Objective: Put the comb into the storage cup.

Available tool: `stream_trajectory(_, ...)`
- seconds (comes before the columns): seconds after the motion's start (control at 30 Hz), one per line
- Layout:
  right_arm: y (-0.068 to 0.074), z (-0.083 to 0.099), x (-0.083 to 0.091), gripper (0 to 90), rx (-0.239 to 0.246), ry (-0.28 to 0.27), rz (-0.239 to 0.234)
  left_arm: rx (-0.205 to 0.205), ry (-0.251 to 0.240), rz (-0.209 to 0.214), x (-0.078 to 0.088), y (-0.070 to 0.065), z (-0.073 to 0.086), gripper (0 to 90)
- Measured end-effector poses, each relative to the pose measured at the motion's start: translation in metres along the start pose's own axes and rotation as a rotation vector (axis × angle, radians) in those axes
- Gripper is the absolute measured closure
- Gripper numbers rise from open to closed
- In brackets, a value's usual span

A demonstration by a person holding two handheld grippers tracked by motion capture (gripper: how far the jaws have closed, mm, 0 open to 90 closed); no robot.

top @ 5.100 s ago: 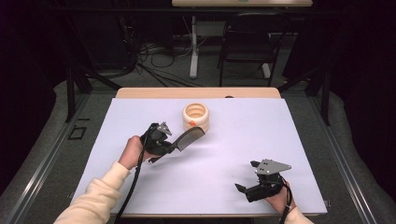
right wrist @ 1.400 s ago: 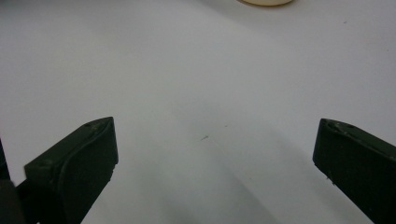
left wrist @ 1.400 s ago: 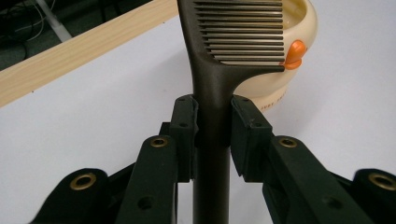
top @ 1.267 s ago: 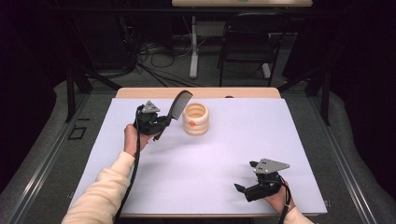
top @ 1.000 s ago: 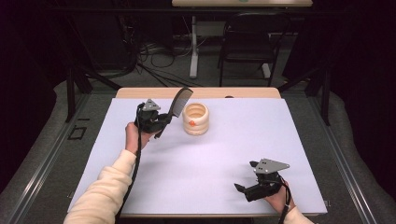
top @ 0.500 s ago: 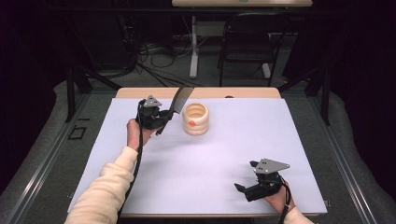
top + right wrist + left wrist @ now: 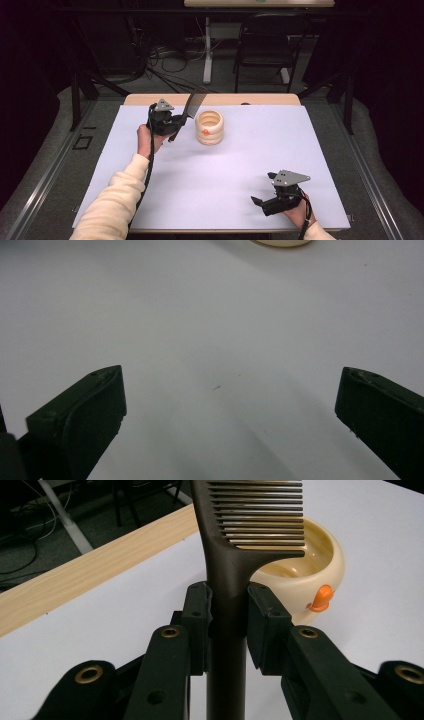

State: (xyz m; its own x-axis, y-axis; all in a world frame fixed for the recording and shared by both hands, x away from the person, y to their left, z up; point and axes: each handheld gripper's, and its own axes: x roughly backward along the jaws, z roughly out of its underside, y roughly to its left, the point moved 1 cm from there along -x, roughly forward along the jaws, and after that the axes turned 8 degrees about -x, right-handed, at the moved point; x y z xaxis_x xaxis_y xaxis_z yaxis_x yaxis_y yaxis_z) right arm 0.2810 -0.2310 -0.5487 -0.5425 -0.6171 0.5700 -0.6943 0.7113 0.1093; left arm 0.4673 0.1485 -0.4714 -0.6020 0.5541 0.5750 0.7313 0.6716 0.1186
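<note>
1. The left tool (image 7: 172, 125) is black, with a small grey three-cornered plate on top and a black cable trailing back along the forearm.
2. In the left gripper view its two black jaws are flat, angular arms with brass-ringed screw holes near their bases and smaller dark screws further up, ending in blocky square pads (image 7: 197, 625).
3. The right tool (image 7: 260, 200) is black too, topped by a larger grey three-cornered plate dotted with small holes; a black cable runs from it past the wrist.
4. In the right gripper view its jaw tips are matte black wedges.
5. The person wears a cream long sleeve (image 7: 112, 200), softly creased.
</note>
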Motion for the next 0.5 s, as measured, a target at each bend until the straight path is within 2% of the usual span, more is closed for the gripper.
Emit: stream_trajectory(0.5,-0.0001,0.0000,0.0005,0.0,-0.001,0.002,-0.001,0.001,-0.014,-0.004,-0.0036,0.0001,-0.0071,72.1)
